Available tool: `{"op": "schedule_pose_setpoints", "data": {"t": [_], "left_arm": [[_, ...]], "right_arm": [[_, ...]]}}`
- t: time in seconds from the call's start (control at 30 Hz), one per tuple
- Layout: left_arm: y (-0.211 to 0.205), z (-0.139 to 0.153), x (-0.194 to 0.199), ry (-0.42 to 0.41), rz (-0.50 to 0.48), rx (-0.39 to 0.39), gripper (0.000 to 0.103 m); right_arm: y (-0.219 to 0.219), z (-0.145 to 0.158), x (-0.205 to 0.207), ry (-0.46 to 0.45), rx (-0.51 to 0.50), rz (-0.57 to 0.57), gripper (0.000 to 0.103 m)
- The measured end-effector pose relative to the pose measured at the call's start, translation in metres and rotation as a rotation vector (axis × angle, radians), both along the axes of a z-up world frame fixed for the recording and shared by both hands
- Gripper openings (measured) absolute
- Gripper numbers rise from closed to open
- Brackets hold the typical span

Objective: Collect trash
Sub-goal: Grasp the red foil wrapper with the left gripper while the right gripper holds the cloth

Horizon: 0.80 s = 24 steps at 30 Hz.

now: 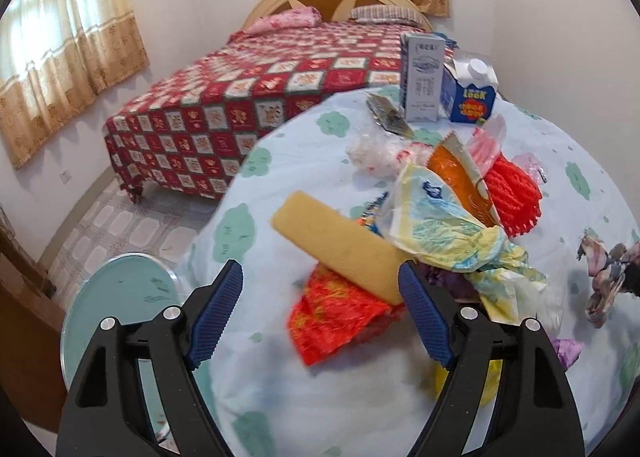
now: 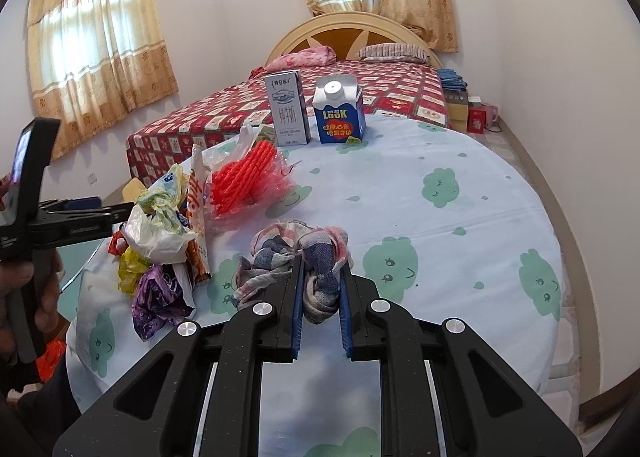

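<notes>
Bedroom setting: a round table (image 2: 460, 217) covered with a pale blue cloth printed with green cloud faces stands in front of a bed (image 2: 380, 89) with a red patterned cover; curtained windows (image 2: 96, 57) fill the wall behind.

Landmark: the heap of trash (image 1: 452, 225) lies on the table's left part as the right wrist view shows it. It consists of crumpled plastic bags, an orange wrapper (image 1: 460, 177), a red foam net (image 1: 516, 197) and a red-orange wrapper (image 1: 340, 317) at its near edge. A yellow sponge block (image 1: 340, 245) lies tilted across the near edge of the heap, over the red-orange wrapper.

Beyond the heap, near the table's far edge, two cartons stand upright and just beside each other: a tall grey-white milk carton (image 2: 287, 109) and a blue carton (image 2: 339, 113) with a white screw cap.

Left gripper (image 1: 320, 281): jaws spread wide, holding nothing, hovering at the near side of the heap; its right finger tip is just beside the lower end of the sponge block.

Right gripper (image 2: 320, 277): jaws drawn narrow and clamped on a crumpled checked cloth (image 2: 296, 257), which lies on the table just to the right of the heap; the cloth bunches up between the blue pads (image 2: 297, 309) and spills out ahead of them and to the left.

A glass-topped stool (image 1: 120, 305) stands below the table edge, left of the heap in the left wrist view.
</notes>
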<state>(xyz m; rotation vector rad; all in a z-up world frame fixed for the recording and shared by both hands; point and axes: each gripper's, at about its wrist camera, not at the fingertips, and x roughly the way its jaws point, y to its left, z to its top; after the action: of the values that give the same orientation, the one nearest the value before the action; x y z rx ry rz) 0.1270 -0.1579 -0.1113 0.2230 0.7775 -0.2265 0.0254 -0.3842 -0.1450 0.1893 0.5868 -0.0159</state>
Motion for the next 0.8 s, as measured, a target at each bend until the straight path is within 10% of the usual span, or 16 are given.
{"op": "schedule_pose_setpoints", "data": {"t": [0.13, 0.2, 0.7, 0.77, 0.8], "left_arm": [[-0.006, -0.01, 0.003, 0.084, -0.072, -0.046, 0.014], [-0.007, -0.011, 0.0, 0.078, -0.091, -0.038, 0.0], [0.024, 0.018, -0.025, -0.01, -0.113, -0.019, 0.001], [0.023, 0.016, -0.029, -0.028, -0.095, -0.011, 0.016], [0.022, 0.014, -0.03, -0.023, -0.091, -0.011, 0.048]], "right_arm": [[0.001, 0.0, 0.0, -0.005, 0.0, 0.001, 0.016], [0.0, 0.001, -0.001, -0.012, 0.001, -0.001, 0.016], [-0.002, 0.017, -0.006, -0.057, 0.0, -0.017, 0.016], [0.001, 0.014, -0.004, -0.046, -0.003, -0.01, 0.016], [0.002, 0.012, -0.003, -0.043, -0.004, -0.006, 0.017]]}}
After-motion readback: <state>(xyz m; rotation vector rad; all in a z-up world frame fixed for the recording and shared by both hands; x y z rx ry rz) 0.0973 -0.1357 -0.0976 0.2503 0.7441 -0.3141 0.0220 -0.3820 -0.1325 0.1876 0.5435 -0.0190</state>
